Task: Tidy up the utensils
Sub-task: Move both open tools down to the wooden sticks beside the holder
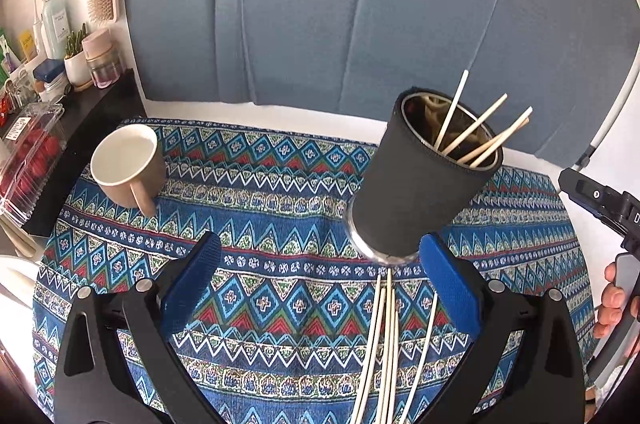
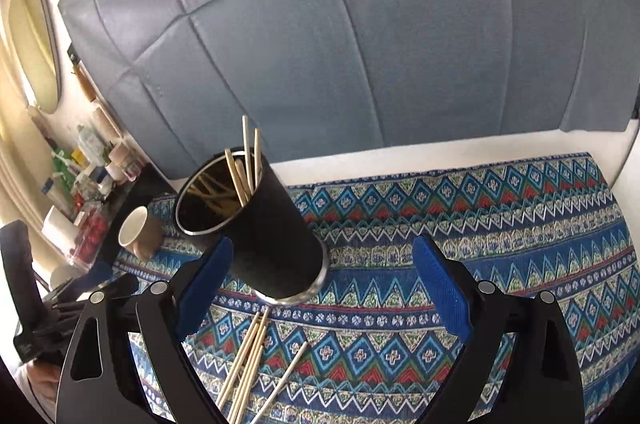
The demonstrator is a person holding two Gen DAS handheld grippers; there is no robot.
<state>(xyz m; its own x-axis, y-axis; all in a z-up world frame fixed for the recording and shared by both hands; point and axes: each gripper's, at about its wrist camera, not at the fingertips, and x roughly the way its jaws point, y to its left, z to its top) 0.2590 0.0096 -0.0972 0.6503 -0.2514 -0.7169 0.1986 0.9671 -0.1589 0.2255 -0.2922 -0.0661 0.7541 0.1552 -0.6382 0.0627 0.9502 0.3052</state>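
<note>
Both grippers — left, right — stand wide, empty. Sticks run off the lower edge; holder hides its sticks' lower ends.

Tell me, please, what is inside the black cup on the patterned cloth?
Several wooden sticks stand in the black cup, leaning against its rim. Their lower ends and the cup's bottom are hidden by its wall.

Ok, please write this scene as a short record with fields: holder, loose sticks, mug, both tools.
holder: black cylindrical cup, upright, several wooden sticks inside
loose sticks: pale wooden chopsticks lying on patterned blue cloth, in front of holder
mug: beige ceramic mug, left of holder
left tool: open, holding nothing
right tool: open, holding nothing
</note>
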